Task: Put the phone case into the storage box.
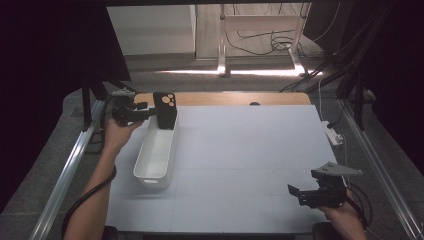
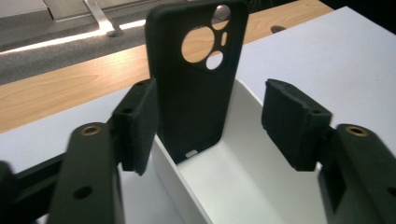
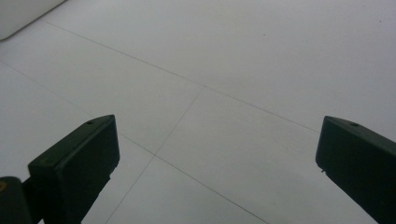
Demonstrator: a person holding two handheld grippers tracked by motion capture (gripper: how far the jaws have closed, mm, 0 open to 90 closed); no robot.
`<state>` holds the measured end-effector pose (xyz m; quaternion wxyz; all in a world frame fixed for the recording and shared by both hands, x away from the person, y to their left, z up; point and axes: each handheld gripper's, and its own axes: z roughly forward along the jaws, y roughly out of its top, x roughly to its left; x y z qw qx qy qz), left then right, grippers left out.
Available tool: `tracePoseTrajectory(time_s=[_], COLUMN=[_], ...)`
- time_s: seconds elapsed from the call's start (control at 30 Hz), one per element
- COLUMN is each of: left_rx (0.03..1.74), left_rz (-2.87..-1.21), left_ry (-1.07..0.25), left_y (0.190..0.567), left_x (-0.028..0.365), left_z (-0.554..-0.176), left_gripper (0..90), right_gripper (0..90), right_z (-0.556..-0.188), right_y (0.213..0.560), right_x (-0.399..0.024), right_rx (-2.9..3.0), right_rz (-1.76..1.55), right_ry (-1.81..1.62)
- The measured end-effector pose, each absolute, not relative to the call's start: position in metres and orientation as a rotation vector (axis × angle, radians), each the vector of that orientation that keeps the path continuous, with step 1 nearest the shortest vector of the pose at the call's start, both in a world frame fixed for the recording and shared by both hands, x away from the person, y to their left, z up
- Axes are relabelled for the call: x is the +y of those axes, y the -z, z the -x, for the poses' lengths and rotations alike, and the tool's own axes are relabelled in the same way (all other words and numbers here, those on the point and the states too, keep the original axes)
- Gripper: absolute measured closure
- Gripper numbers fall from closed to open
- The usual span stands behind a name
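One case [image 2: 194, 79] stands upright at the bin's [image 1: 155, 155] far end, so we judge the placing nearly done: our left gripper [image 2: 210, 126] has parted, pads off it, only withdrawal remaining, while our right gripper [image 3: 215, 154] waits wide, empty.

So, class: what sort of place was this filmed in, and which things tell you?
Probably a lab or workshop set up for recording. A white-topped table stands between metal rails, black curtains hang at both sides, and loose cables trail across the floor behind.
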<state>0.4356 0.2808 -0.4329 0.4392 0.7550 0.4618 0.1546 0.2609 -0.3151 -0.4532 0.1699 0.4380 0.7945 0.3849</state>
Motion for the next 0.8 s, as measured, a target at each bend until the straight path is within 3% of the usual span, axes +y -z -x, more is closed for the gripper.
tracePoseTrajectory(time_s=[0.8], left_rx=[1.155], left_rz=[-1.886], left_ry=[-0.407], left_y=[0.436], left_x=[0.259], left_z=[-0.399], left_gripper=[10.0], right_gripper=[0.0], right_z=[-0.26], right_y=[0.453], right_x=[-0.314], right_rx=[2.26], right_rz=[-1.238], right_ry=[-1.077])
